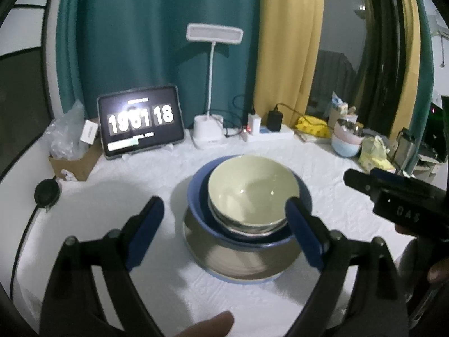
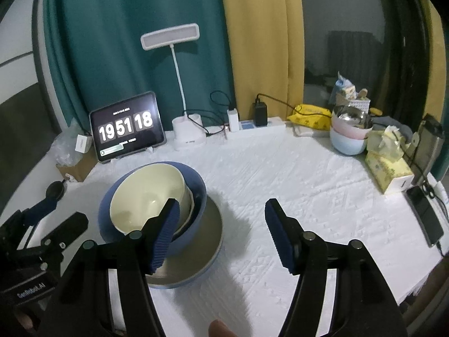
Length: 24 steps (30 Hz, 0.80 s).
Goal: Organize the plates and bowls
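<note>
A cream bowl (image 1: 252,191) sits nested in a blue bowl (image 1: 196,205), which rests on a metal plate with a blue rim (image 1: 241,264) on the white tablecloth. The stack also shows in the right wrist view: cream bowl (image 2: 146,193), blue bowl (image 2: 193,221), plate (image 2: 196,258). My left gripper (image 1: 224,221) is open and empty, its fingers on either side of the stack's near edge. My right gripper (image 2: 221,227) is open and empty, just right of the stack; its left pad (image 2: 165,236) overlaps the bowls in view.
At the back stand a tablet clock (image 2: 127,129), a desk lamp (image 2: 186,134), a power strip (image 2: 255,126) and a stack of pastel bowls (image 2: 349,137). Tissue packs (image 2: 387,168) and a phone (image 2: 425,216) lie at the right. A cardboard box (image 1: 75,163) sits at the left.
</note>
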Available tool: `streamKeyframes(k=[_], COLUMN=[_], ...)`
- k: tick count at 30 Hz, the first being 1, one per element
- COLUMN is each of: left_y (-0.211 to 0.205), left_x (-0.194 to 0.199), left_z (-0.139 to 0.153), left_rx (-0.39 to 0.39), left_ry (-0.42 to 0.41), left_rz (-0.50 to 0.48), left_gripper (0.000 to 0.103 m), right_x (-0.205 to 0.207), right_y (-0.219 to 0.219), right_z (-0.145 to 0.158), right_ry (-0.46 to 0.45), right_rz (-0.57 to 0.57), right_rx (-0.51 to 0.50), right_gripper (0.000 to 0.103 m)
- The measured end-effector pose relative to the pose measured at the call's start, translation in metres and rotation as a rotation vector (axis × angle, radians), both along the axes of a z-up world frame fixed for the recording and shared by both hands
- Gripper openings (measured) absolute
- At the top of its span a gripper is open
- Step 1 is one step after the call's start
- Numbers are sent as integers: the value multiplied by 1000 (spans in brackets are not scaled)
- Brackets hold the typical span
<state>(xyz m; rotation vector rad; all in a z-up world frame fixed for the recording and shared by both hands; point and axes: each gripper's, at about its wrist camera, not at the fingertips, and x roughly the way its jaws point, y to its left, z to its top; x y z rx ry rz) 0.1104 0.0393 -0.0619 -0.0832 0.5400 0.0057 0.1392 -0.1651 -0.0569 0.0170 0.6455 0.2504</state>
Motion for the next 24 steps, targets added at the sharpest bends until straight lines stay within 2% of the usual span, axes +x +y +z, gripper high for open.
streamKeyframes(k=[18,24], left_y=[-19,-21], left_x=[-61,-77], left_z=[47,65], left_rx=[57,54], left_ry=[-196,-264], left_rz=[23,24], left_gripper=[89,89], right_x=[-53,-65], right_y=[-31,-35], right_z=[41,56], right_ry=[-138,-174], right_rz=[-54,-60], right_rx=[-4,0], right_gripper=[67,67])
